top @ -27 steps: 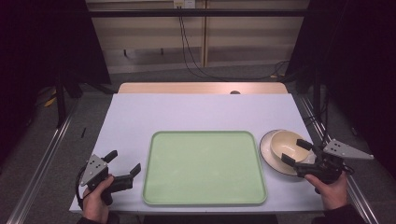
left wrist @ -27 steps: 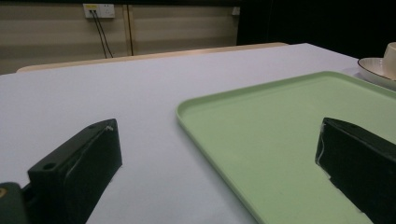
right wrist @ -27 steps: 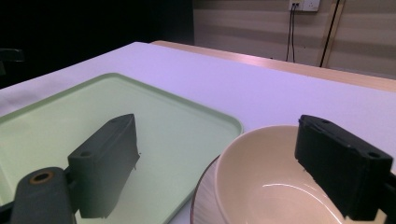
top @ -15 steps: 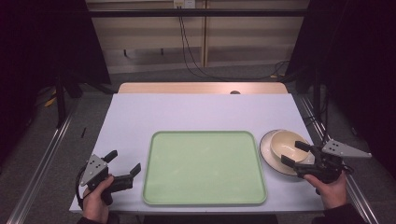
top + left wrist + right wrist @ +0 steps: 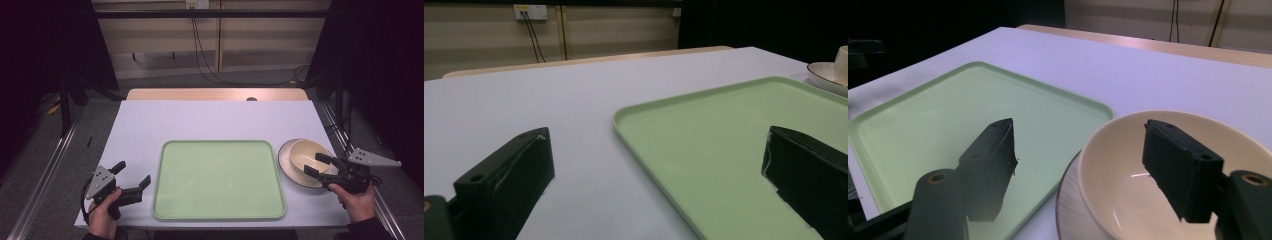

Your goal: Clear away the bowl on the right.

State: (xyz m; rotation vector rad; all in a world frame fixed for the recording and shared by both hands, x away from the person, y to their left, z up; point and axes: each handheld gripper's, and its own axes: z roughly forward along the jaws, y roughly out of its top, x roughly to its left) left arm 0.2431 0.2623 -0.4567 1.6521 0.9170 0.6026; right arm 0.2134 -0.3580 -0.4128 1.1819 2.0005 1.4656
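A cream bowl (image 5: 305,152) stands on a white plate (image 5: 287,162) at the table's right, beside a light green tray (image 5: 220,180). My right gripper (image 5: 314,164) is open and straddles the bowl's near wall. In the right gripper view one jaw hangs inside the bowl (image 5: 1128,165) and the other outside it, over the plate (image 5: 1068,210) and the tray's edge (image 5: 948,115); neither pad presses on the wall. My left gripper (image 5: 133,172) rests open at the tray's left front corner. Between its jaws there is only tabletop and the tray's rim (image 5: 724,140).
The tray holds nothing. Bare white tabletop (image 5: 210,120) stretches behind it to a wooden strip (image 5: 215,94) at the far edge. Metal rails run down both sides of the table. Far right in the left gripper view sit the plate (image 5: 824,75) and bowl (image 5: 843,57).
The right gripper has crept a little further over the bowl's near wall. The left gripper has kept still.
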